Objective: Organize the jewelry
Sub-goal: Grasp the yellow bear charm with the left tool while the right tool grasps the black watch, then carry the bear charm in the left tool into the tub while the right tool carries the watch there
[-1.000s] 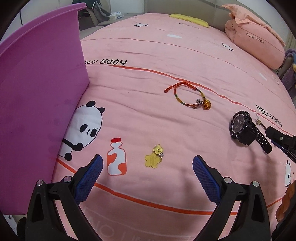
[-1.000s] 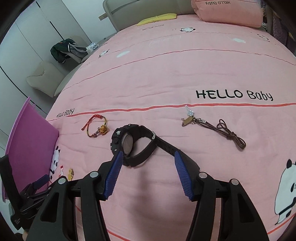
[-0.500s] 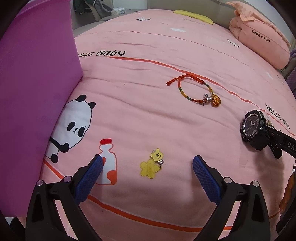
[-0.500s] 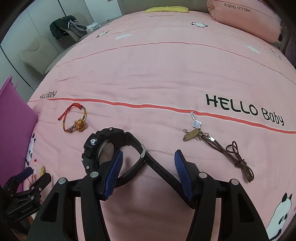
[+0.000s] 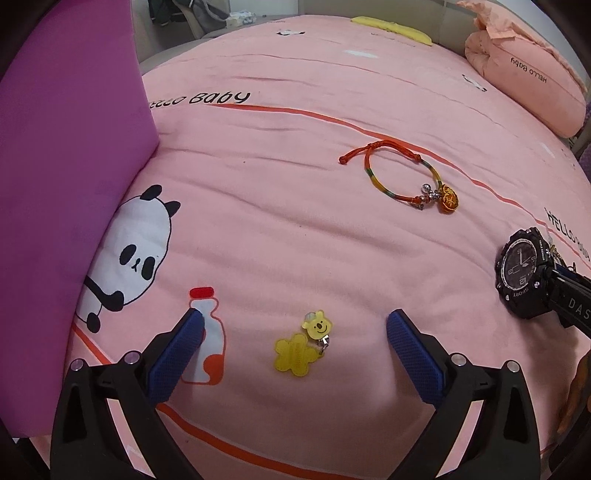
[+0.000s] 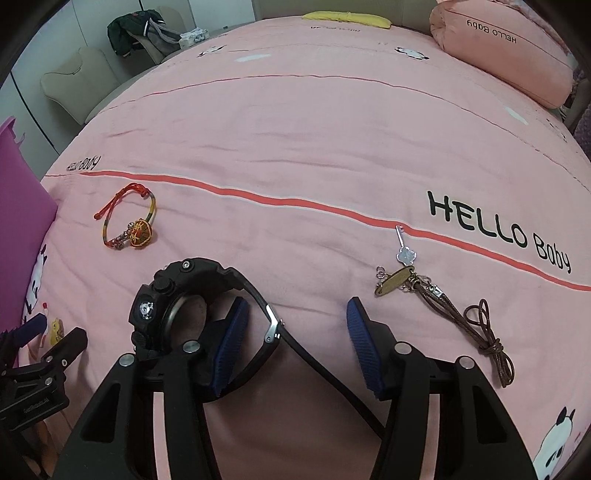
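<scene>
My left gripper (image 5: 297, 345) stands open low over the pink bedspread, and a yellow bear charm (image 5: 304, 345) lies between its blue fingers. My right gripper (image 6: 295, 345) is closing. Its left finger (image 6: 229, 347) sits inside the loop of the black sport watch (image 6: 166, 299), and the buckled strap (image 6: 271, 326) lies between the pads without being pressed. The watch (image 5: 522, 273) also shows at the right of the left wrist view. A red and yellow cord bracelet (image 5: 406, 181) (image 6: 129, 221) lies farther out on the bed.
A purple box (image 5: 66, 147) (image 6: 22, 221) stands at the left. A key pendant (image 6: 404, 264) on a brown cord (image 6: 480, 330) lies right of the right gripper. A pink pillow (image 6: 502, 48) rests at the far side of the bed, and a chair with clothes (image 6: 140, 33) stands beyond it.
Both grippers sank toward the bed. The right one slid over the watch strap, put its left finger inside the loop, and narrowed its jaws. The left one came closer to the yellow charm.
</scene>
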### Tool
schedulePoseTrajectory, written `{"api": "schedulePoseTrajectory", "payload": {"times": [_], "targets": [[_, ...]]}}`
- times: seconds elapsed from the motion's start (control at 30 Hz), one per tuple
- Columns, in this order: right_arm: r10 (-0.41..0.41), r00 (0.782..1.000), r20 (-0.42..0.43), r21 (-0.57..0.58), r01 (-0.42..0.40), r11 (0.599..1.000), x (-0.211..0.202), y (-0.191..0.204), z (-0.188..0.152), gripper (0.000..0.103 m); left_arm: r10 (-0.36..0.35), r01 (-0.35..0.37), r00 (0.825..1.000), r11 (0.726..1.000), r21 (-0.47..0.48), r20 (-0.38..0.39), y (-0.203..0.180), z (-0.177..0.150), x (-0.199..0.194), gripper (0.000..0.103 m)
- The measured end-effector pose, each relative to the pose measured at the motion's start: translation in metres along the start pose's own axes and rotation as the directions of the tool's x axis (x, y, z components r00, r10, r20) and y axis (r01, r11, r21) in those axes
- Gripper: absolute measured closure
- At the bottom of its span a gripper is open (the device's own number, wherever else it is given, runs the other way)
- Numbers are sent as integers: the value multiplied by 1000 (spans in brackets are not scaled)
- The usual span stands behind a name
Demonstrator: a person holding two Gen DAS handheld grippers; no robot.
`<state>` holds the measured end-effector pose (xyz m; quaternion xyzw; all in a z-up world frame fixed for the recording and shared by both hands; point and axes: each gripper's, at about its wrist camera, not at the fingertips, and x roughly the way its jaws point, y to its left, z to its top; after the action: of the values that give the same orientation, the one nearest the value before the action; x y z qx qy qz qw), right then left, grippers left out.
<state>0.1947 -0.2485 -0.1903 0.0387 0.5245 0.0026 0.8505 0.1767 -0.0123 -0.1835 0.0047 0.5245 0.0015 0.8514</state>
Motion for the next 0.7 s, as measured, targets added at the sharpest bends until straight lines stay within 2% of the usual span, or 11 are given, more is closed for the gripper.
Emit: {"api": "schedulePoseTrajectory", "payload": {"times": [0.07, 0.17, 0.37, 0.43, 0.47, 0.5, 0.7], "targets": [[-16, 1000, 4, -23, 16, 1000, -2, 8, 2, 69, 2, -2, 1000, 1000, -13, 0, 0, 0, 0, 6], [-29, 999, 16, -35, 29, 999, -5, 13, 1, 77, -3, 3, 1000, 1000, -20, -2, 0, 2, -1, 10], [5, 998, 55, 8, -6, 1000, -22, 3, -10, 85, -49, 48, 998, 999, 23, 35, -6, 0, -7, 50], [18, 997, 79, 25, -20, 999, -29, 4, -14, 85, -79, 78, 996, 997, 23, 47, -4, -4, -12, 75], [22, 995, 94, 32, -25, 999, -33, 5, -17, 85, -99, 98, 994, 995, 18, 47, -2, -6, -14, 84], [27, 994, 105, 37, -31, 999, -36, 6, -19, 85, -123, 123, 992, 992, 11, 41, 0, -8, -17, 87], [59, 989, 134, 99, -72, 992, -51, 2, -36, 86, -162, 162, 986, 987, 5, 28, 5, -16, -32, 87]]}}
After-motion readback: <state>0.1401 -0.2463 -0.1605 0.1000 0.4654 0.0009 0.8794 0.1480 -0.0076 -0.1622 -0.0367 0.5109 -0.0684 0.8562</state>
